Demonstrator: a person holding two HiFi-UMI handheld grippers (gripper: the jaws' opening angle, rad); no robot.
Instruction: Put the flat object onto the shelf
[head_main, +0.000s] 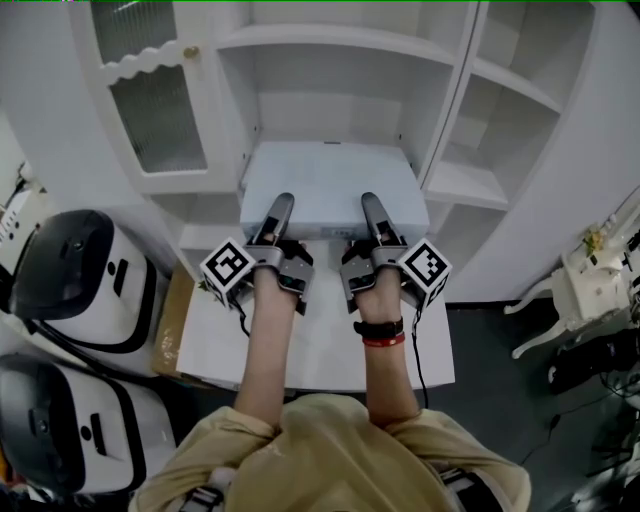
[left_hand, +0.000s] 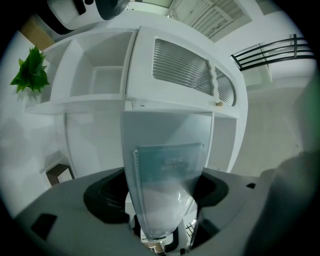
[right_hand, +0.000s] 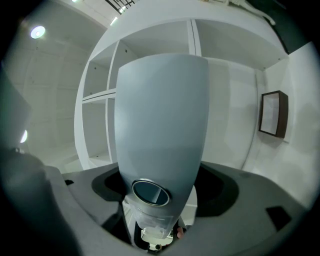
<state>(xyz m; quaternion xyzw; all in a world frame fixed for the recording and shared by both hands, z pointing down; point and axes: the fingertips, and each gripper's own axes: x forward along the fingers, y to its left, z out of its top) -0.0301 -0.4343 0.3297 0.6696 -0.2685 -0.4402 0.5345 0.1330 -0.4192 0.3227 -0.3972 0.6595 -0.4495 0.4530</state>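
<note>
Forearms reach forward over the white tabletop (head_main: 212, 345). Left gripper (head_main: 277, 207) and right gripper (head_main: 371, 207) sit side by side, fingers (head_main: 281, 218) of each clamped on the near edge of the flat object (head_main: 330, 178), one finger on top, one beneath. Object is white, held about level just beyond the tabletop. Its far edge reaches the middle bay of the white shelf unit (head_main: 442, 100); cannot tell if it rests there.
</note>
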